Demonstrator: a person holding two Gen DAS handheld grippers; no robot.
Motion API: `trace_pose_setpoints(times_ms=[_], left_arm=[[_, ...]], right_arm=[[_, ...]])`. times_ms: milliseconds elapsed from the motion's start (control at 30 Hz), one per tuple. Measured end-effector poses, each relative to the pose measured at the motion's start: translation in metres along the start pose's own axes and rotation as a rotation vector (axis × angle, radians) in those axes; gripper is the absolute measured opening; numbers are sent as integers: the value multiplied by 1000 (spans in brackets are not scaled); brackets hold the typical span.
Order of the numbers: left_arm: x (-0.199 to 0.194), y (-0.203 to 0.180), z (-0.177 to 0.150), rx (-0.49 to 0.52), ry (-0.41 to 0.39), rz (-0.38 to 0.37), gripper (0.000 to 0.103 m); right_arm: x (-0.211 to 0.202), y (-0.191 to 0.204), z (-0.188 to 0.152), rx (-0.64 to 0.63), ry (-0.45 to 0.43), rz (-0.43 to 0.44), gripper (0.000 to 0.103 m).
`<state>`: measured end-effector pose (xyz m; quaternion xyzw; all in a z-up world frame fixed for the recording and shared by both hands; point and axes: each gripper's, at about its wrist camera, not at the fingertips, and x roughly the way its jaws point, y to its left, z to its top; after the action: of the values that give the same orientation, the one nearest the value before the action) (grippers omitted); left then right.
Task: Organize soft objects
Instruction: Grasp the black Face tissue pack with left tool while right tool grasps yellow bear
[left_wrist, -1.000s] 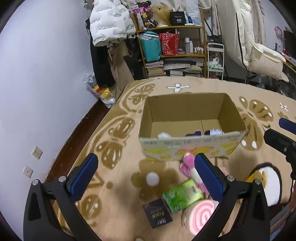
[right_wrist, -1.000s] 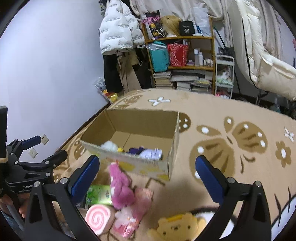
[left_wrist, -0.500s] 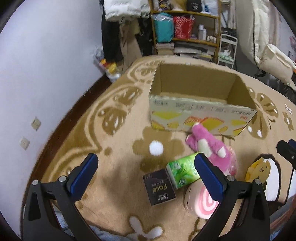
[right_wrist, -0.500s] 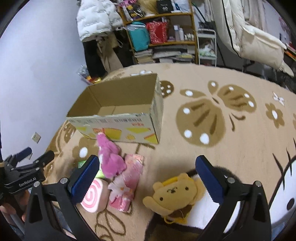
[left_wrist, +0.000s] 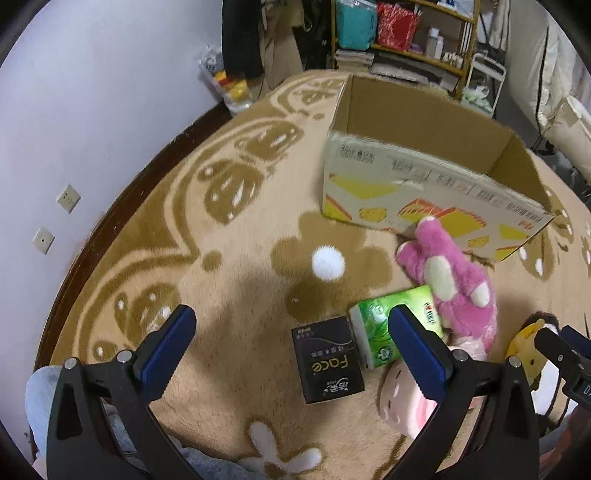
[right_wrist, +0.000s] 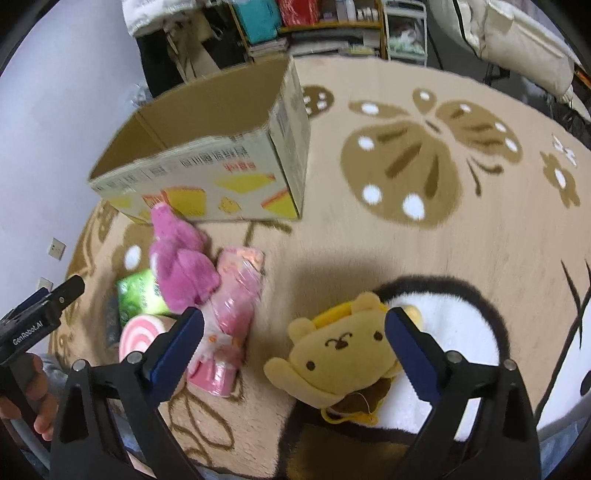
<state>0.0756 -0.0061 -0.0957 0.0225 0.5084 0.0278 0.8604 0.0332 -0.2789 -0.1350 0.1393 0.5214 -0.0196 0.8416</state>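
Observation:
An open cardboard box (left_wrist: 424, 199) (right_wrist: 221, 177) stands on the carpet. In front of it lie a pink plush (left_wrist: 450, 280) (right_wrist: 181, 258), a green tissue pack (left_wrist: 380, 332) (right_wrist: 138, 295), a black "Face" pack (left_wrist: 328, 365), a pink swirl cushion (right_wrist: 138, 334), a pink wrapped pack (right_wrist: 231, 310) and a yellow bear plush (right_wrist: 340, 358). My left gripper (left_wrist: 291, 350) is open and empty, above the black and green packs. My right gripper (right_wrist: 293, 347) is open and empty, with the yellow bear between its fingers.
A beige patterned carpet (left_wrist: 221, 221) covers the floor. A white wall with sockets (left_wrist: 68, 197) runs on the left. A shelf with bags and books (left_wrist: 399, 33), hanging clothes and a cream chair (right_wrist: 517, 33) stand behind the box.
Both grippers have lowered toward the carpet and tilted down. The soft objects now appear closer; the yellow bear now lies between the right fingers. Both stay open.

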Motion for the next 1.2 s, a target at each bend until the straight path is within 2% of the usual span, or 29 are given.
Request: trace_pose_setpoints(times_ms=[433, 1200], left_arm=[[34, 4, -4, -28, 138, 29, 103], [72, -1, -8, -6, 255, 54, 101]], right_arm=[[34, -21, 1, 92, 118, -58, 102], [63, -32, 4, 124, 179, -98, 102]])
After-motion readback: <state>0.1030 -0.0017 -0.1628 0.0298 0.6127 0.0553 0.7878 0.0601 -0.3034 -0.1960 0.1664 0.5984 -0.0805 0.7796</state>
